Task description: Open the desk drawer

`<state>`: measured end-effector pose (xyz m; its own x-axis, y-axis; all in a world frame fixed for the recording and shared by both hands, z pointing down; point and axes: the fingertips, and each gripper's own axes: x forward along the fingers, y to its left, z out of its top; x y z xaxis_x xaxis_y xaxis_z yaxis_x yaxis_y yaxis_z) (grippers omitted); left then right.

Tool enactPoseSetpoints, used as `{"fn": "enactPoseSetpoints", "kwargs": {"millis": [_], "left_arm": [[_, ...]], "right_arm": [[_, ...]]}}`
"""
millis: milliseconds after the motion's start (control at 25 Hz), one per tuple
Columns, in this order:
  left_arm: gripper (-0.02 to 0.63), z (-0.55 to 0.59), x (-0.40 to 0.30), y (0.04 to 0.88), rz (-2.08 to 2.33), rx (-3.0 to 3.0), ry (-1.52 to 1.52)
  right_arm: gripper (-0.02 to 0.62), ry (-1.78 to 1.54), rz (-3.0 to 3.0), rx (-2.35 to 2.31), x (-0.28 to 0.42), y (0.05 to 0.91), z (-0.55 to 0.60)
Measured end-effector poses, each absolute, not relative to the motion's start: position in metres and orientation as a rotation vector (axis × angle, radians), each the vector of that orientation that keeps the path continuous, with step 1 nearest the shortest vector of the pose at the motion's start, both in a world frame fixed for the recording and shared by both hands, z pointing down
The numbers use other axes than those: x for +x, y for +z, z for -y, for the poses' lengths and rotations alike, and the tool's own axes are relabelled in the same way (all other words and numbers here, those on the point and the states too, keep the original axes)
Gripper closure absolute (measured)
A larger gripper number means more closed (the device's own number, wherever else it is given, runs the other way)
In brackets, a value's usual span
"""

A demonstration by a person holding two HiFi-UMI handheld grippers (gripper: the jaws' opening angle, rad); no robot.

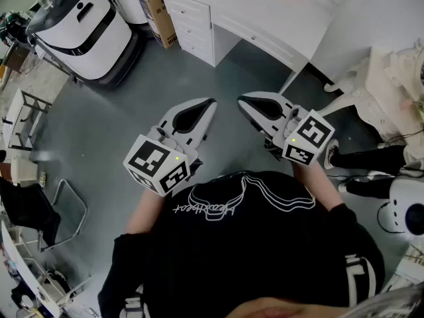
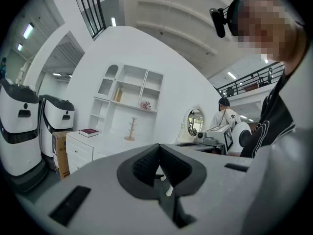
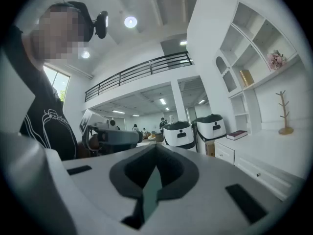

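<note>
Grey floor (image 1: pixel 132 111), white desk (image 1: pixel 258 8) beyond, drawers (image 1: pixel 189 20) closed, left tool (image 1: pixel 211 102) and right tool (image 1: pixel 242 101) both together, empty

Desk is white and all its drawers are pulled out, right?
Not quite. The desk is white, but its drawers are all pushed in, not pulled out. The head view shows their fronts lying flush with one another.
</note>
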<state>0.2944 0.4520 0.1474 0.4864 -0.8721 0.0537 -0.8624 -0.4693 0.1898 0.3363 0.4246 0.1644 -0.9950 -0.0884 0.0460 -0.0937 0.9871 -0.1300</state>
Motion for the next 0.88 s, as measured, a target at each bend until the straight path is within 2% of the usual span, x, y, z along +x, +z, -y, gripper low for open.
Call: {"fn": "enactPoseSetpoints", "kwargs": {"millis": [520, 880], "left_arm": [[0.604, -0.465, 0.264, 0.151, 1.518, 2.511, -0.097], [0.604, -0.426, 0.258, 0.166, 1.501, 2.486, -0.071]], "right_arm": [[0.591, 0.239, 3.096, 0.169, 0.313, 0.166, -0.435], [0.591, 0.348, 3.102, 0.183, 0.305, 0.185, -0.393]]}}
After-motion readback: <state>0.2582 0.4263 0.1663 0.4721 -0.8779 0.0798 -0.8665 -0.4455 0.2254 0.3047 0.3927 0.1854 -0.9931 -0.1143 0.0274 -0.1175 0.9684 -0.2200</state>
